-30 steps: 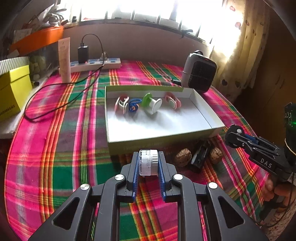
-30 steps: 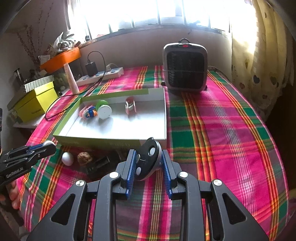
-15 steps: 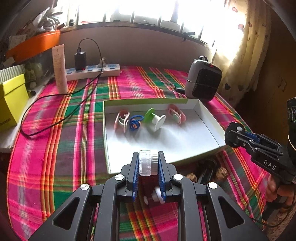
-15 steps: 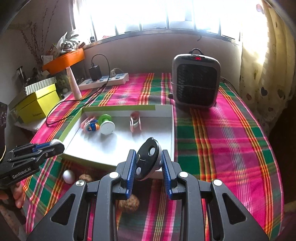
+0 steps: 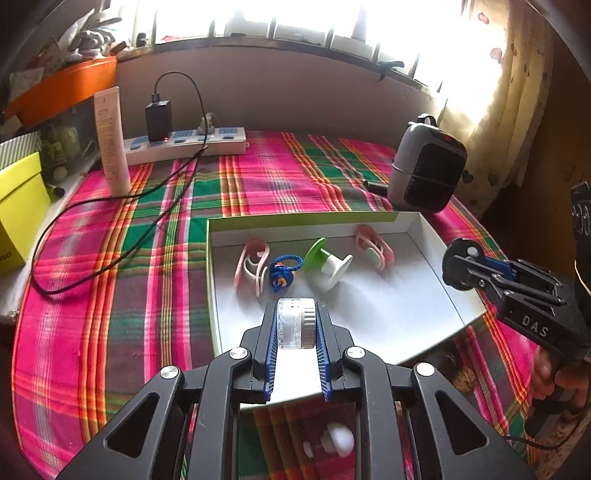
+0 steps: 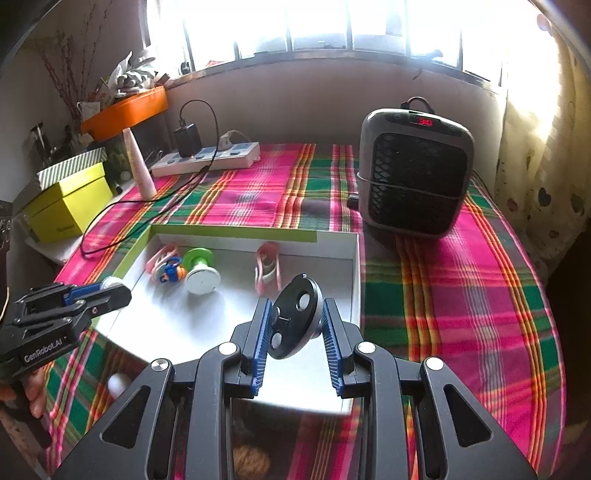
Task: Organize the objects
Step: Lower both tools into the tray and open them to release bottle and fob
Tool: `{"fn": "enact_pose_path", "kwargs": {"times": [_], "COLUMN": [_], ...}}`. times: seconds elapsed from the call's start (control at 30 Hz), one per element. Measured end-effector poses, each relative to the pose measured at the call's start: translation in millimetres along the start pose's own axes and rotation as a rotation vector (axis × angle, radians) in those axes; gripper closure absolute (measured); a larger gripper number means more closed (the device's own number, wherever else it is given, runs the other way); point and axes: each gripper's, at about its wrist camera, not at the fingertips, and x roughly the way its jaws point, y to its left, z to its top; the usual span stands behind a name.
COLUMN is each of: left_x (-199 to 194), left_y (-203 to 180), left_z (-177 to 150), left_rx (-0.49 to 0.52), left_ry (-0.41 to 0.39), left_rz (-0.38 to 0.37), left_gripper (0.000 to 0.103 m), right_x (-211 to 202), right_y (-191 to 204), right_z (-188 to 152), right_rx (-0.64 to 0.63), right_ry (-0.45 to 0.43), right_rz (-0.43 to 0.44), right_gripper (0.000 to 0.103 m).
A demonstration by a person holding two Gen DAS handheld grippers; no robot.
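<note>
Two claws hang over the white box [image 5: 436,258]: the left claw [image 5: 296,328] clenched on a small clear jar [image 5: 295,325], the right claw [image 6: 295,325] gripping a black disc [image 6: 293,317]. Plaid cloth [image 6: 461,295] covers the bench; a heater [image 6: 415,173] stands below the bright window [image 6: 332,26].

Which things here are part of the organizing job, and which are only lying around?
Part of the job:
- white box
- clear jar, in the left gripper
- black disc, in the right gripper
- green-and-white spool
- pink clips
- walnut

Lying around:
- heater
- power strip
- yellow box
- tube
</note>
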Motion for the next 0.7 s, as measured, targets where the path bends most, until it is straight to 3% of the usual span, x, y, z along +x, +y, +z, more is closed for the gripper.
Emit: {"fn": "enact_pose_path", "kwargs": {"times": [0.7], "left_x": [43.3], "left_y": [3.6], "left_z": [13.7], "left_rx": [0.005], "left_ry": [0.066], "left_rz": [0.023], "left_gripper": [0.086], "right_x": [61.8], "right_y": [-10.9], "right_z": [30.6], "right_rx": [-0.033], "right_ry": [0.084], "right_rz": [0.0], "right_gripper": [0.074]}}
